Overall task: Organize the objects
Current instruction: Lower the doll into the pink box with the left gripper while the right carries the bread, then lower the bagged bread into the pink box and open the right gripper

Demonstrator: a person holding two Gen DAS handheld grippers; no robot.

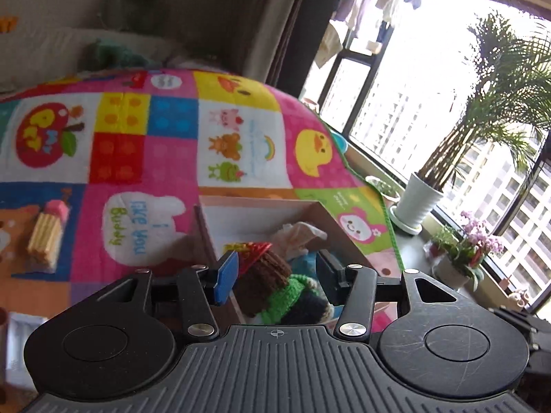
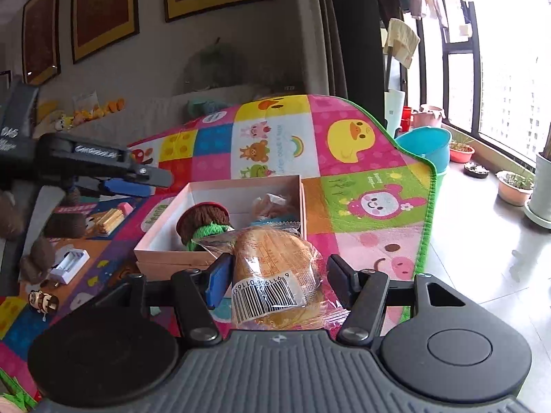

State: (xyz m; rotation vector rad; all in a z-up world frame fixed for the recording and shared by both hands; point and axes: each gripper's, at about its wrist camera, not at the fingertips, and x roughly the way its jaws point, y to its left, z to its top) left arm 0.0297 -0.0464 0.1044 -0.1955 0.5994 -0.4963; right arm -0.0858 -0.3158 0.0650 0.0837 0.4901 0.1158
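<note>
Nearly in, but slippery.
The right gripper [image 2: 279, 277] squeezed the wrapped bread [image 2: 272, 258] at 6 o'clock of the box [image 2: 241, 183]; the wrapper could slide free, or the doll [image 2: 203, 223] could block it. The left gripper [image 1: 277, 275] stood open.

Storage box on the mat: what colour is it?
Pale pink outside, white inside. The box shows best in the right wrist view.

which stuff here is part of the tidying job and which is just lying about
In the job: pink box, knitted doll in it, wrapped bread between the right gripper fingers, wafer pack, battery charger.

Lying about: play mat, potted palm, blue bucket, framed pictures.
</note>
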